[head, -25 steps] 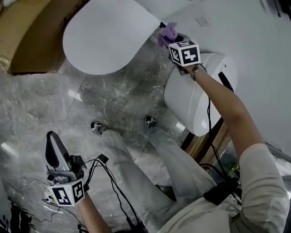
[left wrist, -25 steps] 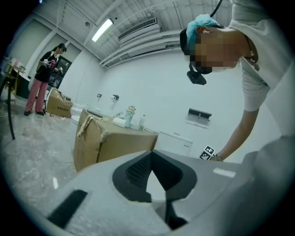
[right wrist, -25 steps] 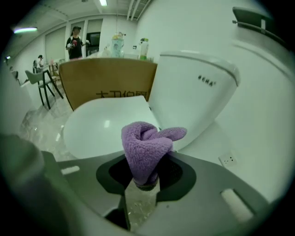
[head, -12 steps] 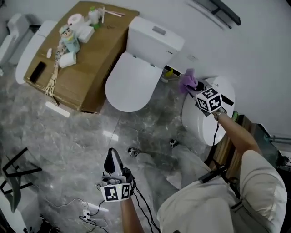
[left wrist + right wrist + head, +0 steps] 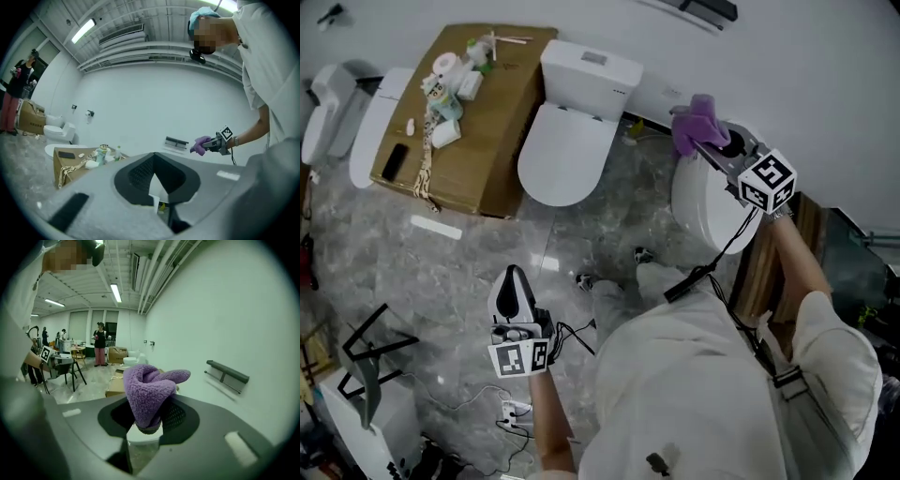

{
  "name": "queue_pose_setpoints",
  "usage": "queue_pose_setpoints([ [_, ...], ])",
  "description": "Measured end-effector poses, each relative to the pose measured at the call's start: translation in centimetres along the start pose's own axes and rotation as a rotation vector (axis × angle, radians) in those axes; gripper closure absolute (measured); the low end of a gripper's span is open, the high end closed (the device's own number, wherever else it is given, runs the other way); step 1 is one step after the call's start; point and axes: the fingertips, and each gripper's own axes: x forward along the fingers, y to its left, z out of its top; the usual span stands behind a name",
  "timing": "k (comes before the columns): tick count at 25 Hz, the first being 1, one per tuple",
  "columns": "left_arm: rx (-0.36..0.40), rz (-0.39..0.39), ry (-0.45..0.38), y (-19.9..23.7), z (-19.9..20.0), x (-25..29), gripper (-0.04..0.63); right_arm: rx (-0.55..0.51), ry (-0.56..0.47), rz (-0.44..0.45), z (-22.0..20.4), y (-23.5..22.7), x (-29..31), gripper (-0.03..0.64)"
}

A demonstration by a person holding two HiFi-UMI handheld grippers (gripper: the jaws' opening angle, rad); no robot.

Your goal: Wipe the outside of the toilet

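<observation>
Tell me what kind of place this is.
Likely an indoor test hall, not a real bathroom: several toilets stand in a row beside a cardboard box, under bare ceiling pipes.

cloth (image 5: 698,122): fleecy purple; toilet (image 5: 698,202): glossy, probably ceramic; floor (image 5: 441,281): polished stone; box (image 5: 502,122): matt cardboard

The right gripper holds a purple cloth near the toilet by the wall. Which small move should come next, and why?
Probably lower the right gripper slightly so the purple cloth presses on the shell of the white toilet under it. The jaws are shut on the cloth, and in the right gripper view it seems to stand free of any surface.
</observation>
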Motion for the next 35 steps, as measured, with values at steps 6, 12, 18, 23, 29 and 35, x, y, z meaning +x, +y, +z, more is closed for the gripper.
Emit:
queue_pose_setpoints([
  [6, -0.011, 0.004, -0.026, -3.8, 2.0, 3.0, 0.591, 0.058, -0.124, -0.065, 3.0, -4.1, -6.5, 0.492],
  [12, 0.083, 0.028, -0.065, -8.6, 7.0, 6.7, 0.591, 0.207, -0.279, -0.046, 5.1, -6.3, -8.7, 0.491],
  [18, 0.12, 0.149, -0.158, -10.4, 10.8, 9.9, 0.591, 0.391, -0.406, 0.097, 4.7, -7.9, -6.6, 0.488],
  [23, 0.146, 0.172, -0.116, -11.2, 10.8, 10.9, 0.591, 0.423, -0.46, 0.267, 6.7, -5.2, -4.7, 0.486],
  [29, 0.066, 0.171, -0.113, -8.4, 9.9, 10.9, 0.591, 0.442, -0.523, 0.305, 9.4, -0.3, -3.6, 0.488],
  [35, 0.086, 0.069, -0.101, -5.5, 10.7, 10.0, 0.591, 0.435, -0.521, 0.215, 11.2, 4.2, -2.5, 0.488],
])
